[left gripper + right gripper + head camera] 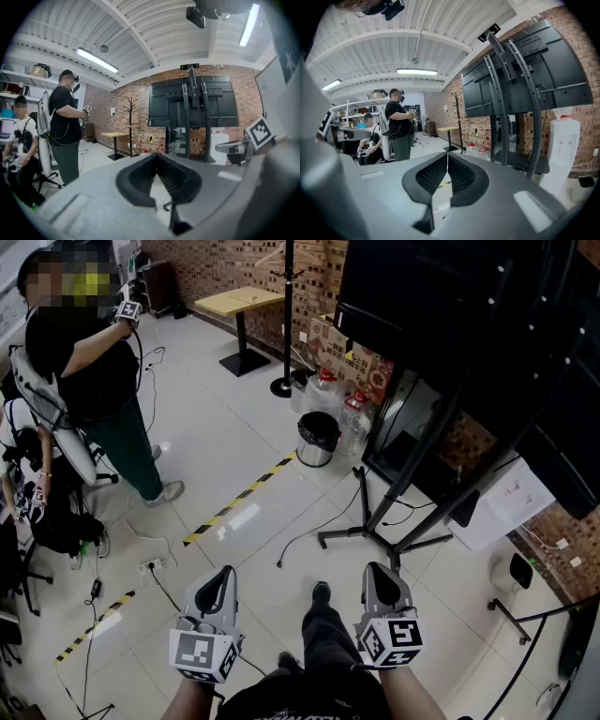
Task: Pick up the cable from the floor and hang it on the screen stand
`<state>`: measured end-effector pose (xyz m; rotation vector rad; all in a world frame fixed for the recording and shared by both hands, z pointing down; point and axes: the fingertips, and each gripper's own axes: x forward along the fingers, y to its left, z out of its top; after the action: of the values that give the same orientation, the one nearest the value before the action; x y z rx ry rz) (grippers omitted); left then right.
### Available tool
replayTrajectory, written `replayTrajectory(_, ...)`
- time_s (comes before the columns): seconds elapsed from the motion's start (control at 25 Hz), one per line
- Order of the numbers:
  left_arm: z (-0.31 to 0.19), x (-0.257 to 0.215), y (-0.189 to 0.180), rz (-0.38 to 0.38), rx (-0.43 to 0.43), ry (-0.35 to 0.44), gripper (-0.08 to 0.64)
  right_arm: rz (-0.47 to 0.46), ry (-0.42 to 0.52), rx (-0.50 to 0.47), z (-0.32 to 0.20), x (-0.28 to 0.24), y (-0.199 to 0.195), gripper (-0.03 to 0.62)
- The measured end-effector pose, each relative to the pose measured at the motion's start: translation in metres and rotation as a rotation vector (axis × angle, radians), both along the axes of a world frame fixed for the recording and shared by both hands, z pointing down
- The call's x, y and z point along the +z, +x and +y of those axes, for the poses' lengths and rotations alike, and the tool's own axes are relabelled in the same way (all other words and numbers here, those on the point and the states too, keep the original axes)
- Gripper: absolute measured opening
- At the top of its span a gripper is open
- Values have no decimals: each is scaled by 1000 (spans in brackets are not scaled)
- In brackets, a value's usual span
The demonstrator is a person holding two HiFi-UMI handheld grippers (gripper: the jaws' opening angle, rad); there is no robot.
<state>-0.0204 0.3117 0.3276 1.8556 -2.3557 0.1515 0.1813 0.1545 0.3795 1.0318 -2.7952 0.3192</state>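
The person wears dark trousers [323, 638], a black shoe [322, 592] and a black top [300, 706]. The left gripper [223, 575] and right gripper [376, 570] are smooth grey shells with black ribbed pads [136, 178], each carrying a white cube [203, 653] printed with black square markers.

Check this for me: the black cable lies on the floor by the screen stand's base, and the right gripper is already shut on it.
Not quite. The right gripper has its jaws shut, but on nothing, as the right gripper view shows. The black cable does lie on the floor by the base of the screen stand.
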Motion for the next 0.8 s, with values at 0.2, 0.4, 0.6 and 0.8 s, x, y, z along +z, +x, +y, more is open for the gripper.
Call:
replayTrajectory(0.2, -53, -13, -23, -45, -9, 25, 5, -78, 34, 19, -58, 14, -27, 9)
replayTrajectory(0.4, -125, -3, -49, -50, 17, -8, 5, -97, 4, 31, -129, 41, -66, 9)
replayTrajectory(0.6, -200, 13, -78, -26, 12, -45, 5, -41, -43, 42, -195, 78, -96, 42)
replayTrajectory(0.8, -260, 37, -101, 1, -9, -87, 5, 11, -115, 40, -241, 122, -114, 104)
